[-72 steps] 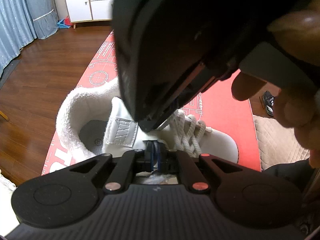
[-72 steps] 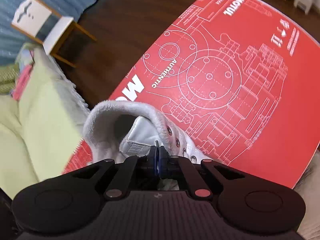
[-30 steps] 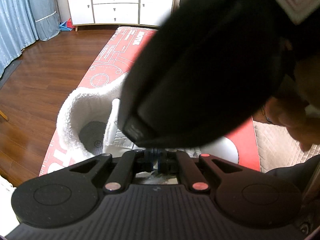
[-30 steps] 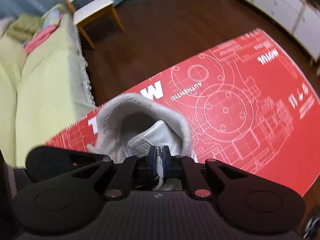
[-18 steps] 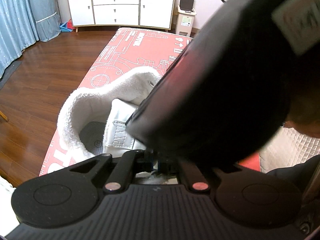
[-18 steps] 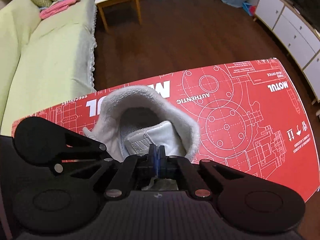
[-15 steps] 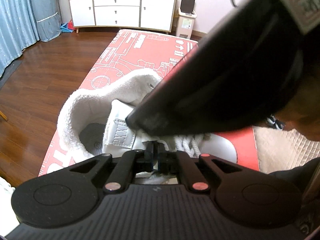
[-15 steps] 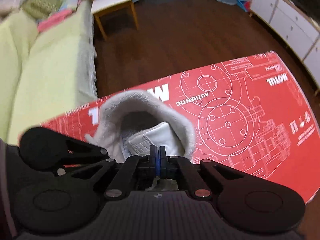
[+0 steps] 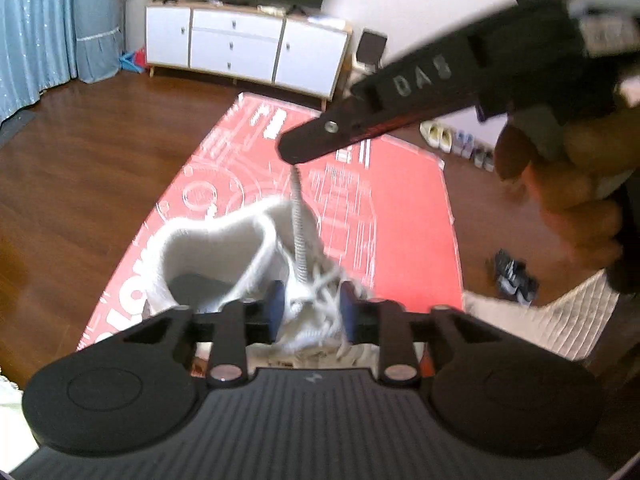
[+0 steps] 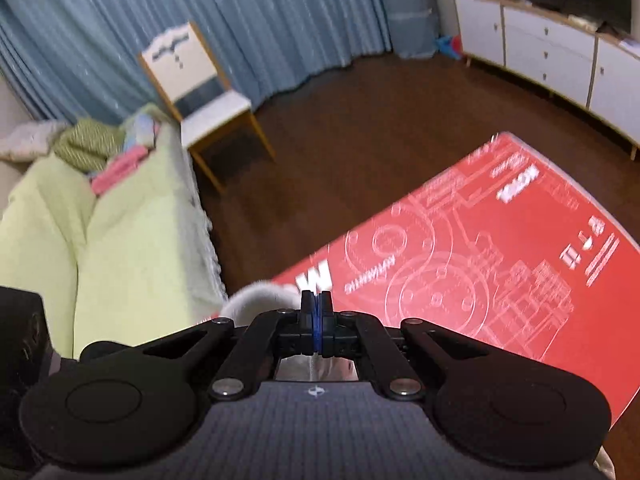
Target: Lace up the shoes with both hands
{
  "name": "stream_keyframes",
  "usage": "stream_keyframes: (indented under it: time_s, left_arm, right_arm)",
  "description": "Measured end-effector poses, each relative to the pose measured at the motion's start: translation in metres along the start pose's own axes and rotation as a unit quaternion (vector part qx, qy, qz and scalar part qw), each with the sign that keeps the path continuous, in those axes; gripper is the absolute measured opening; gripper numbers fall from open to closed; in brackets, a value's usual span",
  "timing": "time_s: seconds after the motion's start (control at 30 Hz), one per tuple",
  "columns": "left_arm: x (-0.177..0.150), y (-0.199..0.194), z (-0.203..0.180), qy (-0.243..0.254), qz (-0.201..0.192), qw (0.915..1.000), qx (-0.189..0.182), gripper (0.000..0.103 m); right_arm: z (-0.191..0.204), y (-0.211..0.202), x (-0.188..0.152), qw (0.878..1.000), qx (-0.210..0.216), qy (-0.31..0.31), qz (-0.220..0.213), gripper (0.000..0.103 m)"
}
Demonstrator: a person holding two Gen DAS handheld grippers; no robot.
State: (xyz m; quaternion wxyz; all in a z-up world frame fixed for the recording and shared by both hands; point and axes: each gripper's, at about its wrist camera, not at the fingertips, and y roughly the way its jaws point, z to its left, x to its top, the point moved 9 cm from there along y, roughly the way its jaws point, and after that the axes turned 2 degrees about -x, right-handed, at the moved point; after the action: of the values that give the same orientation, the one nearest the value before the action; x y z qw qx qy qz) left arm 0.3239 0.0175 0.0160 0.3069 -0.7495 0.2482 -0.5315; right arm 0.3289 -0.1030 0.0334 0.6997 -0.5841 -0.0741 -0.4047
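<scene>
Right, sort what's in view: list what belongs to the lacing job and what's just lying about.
Job:
white shoe
lace, drawn up taut
right hand-held gripper, shut on the lace
left hand-held gripper, jaws opening
red mat

Lying about:
white cabinet
chair
sofa
floor shoes

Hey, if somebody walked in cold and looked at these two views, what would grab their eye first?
Probably the white lace pulled taut, rising from the fleece-lined white shoe up to the right gripper, whose shut fingers pinch it above the shoe. Next, the big red mat under the shoe, bright against the dark wood floor. Near the bottom of the left view, the left gripper is opening, loose laces showing between its blue pads.
</scene>
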Motion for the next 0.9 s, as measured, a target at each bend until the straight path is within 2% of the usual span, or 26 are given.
stream_keyframes:
  time_s: [0.07, 0.2, 0.33, 0.4, 0.47, 0.6, 0.7, 0.73, 0.77, 0.83, 0.9]
  left_arm:
    - [0.01, -0.009, -0.002, 0.011, -0.015, 0.9998, 0.011, 0.025]
    - [0.017, -0.014, -0.017, 0.056, -0.029, 0.9974, 0.035, 0.024]
    - [0.024, 0.006, -0.022, 0.1, -0.015, 0.9939, 0.045, 0.012]
    - [0.028, 0.016, -0.023, 0.111, -0.011, 0.9926, 0.048, 0.011]
    - [0.029, 0.025, -0.021, 0.121, -0.004, 0.9912, 0.053, 0.002]
    - [0.027, 0.038, -0.016, 0.128, 0.017, 0.9897, 0.061, 0.001]
    - [0.022, 0.041, -0.014, 0.13, 0.051, 0.9871, 0.078, 0.001]
    - [0.02, 0.042, -0.013, 0.134, 0.065, 0.9852, 0.086, 0.001]
    - [0.019, 0.045, -0.012, 0.137, 0.083, 0.9829, 0.092, 0.001]
    - [0.017, 0.051, -0.011, 0.139, 0.11, 0.9789, 0.102, 0.001]
    - [0.015, 0.056, -0.008, 0.139, 0.133, 0.9746, 0.115, 0.001]
  right_arm:
    - [-0.004, -0.009, 0.007, 1.0, 0.003, 0.003, -0.016, 0.0]
    - [-0.012, -0.014, 0.007, 0.999, 0.027, 0.034, -0.008, 0.0]
    - [-0.027, -0.011, -0.002, 0.992, 0.058, 0.109, 0.017, 0.0]
    - [-0.035, -0.008, -0.006, 0.986, 0.074, 0.147, 0.032, 0.0]
    - [-0.045, -0.006, -0.01, 0.977, 0.091, 0.19, 0.046, 0.0]
    - [-0.061, -0.001, -0.023, 0.953, 0.125, 0.265, 0.074, 0.0]
    - [-0.069, 0.004, -0.031, 0.943, 0.136, 0.292, 0.088, 0.0]
    - [-0.071, 0.006, -0.033, 0.941, 0.135, 0.295, 0.091, 0.005]
    - [-0.072, 0.008, -0.033, 0.948, 0.12, 0.282, 0.09, 0.01]
    - [-0.074, 0.01, -0.034, 0.96, 0.092, 0.251, 0.088, 0.011]
    - [-0.068, 0.013, -0.032, 0.975, 0.074, 0.191, 0.086, 0.014]
